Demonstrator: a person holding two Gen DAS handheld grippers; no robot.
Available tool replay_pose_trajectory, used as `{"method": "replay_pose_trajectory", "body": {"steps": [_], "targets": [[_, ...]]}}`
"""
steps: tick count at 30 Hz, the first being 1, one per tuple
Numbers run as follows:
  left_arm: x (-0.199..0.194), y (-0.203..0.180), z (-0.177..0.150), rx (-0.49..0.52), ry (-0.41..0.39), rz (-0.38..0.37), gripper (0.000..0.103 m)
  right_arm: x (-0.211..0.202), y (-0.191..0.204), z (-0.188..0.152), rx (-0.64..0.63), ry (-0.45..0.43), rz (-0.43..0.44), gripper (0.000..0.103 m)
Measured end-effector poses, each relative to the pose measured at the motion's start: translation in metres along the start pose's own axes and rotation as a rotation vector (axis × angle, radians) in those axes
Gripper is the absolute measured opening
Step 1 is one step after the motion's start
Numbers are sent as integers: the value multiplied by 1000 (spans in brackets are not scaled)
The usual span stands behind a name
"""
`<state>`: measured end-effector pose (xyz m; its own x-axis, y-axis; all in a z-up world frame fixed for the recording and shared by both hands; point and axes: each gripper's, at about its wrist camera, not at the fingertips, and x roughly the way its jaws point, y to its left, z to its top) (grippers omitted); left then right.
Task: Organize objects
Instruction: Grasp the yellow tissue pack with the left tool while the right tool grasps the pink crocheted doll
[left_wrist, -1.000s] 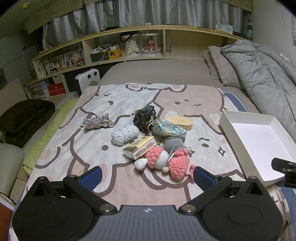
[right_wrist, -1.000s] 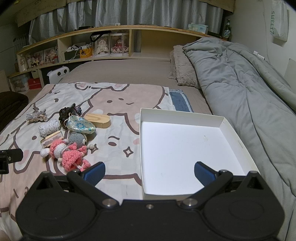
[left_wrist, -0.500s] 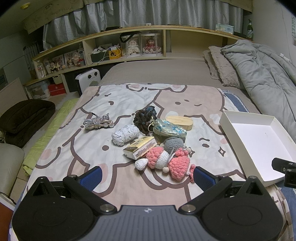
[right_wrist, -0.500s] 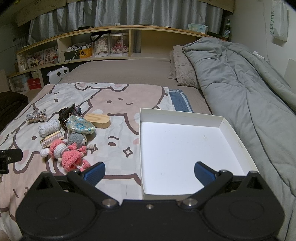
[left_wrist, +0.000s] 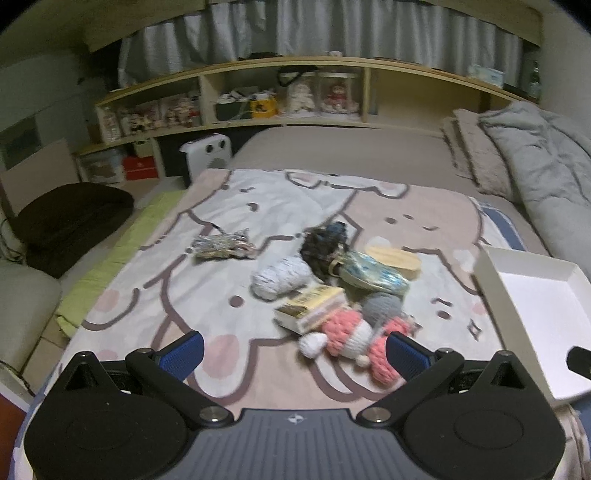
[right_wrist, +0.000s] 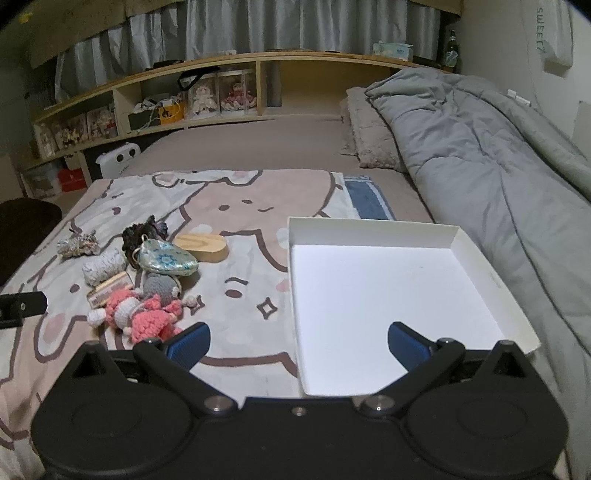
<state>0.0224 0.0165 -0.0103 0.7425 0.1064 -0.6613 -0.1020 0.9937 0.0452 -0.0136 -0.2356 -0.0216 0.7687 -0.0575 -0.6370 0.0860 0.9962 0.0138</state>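
Note:
A cluster of small things lies on the cartoon blanket: a pink crochet doll (left_wrist: 354, 339) (right_wrist: 144, 317), a small book (left_wrist: 312, 306), a white yarn ball (left_wrist: 280, 277), a blue patterned pouch (left_wrist: 373, 275) (right_wrist: 168, 256), a wooden block (left_wrist: 397, 258) (right_wrist: 201, 245), a dark bundle (left_wrist: 325, 243) and a silver tangle (left_wrist: 221, 245). An empty white tray (right_wrist: 373, 225) (left_wrist: 491, 280) lies to their right. My left gripper (left_wrist: 295, 352) is open just short of the doll. My right gripper (right_wrist: 299, 341) is open over the tray's near left corner.
A grey duvet (right_wrist: 498, 158) and pillows (right_wrist: 373, 136) fill the right side of the bed. A wooden shelf (left_wrist: 295, 74) with dolls runs behind. A white heater (left_wrist: 207, 155) and a dark cushion (left_wrist: 74, 218) stand left of the bed.
The left gripper has moved forward and a bit left toward the cluster; its view is blurred by motion. The right gripper has hardly moved. Both stay open.

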Motion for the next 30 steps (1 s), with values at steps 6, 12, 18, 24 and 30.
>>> {"method": "replay_pose_trajectory", "body": {"steps": [6,12,18,24,30], "targets": [[13,12,9,-45,-19,54,103,11,13,3,-30,-42,39,103],[30,25,18,-93,-16,113,103,26,29,10,-91,-68,140,103],[51,36,21,-152,15,131,103,44,47,13,-112,-84,188,103],[75,41,23,-140,70,132,103,72,60,12,-106,-55,209,103],[97,54,27,-214,130,58,103,102,73,3,-105,-32,244,103]]}}
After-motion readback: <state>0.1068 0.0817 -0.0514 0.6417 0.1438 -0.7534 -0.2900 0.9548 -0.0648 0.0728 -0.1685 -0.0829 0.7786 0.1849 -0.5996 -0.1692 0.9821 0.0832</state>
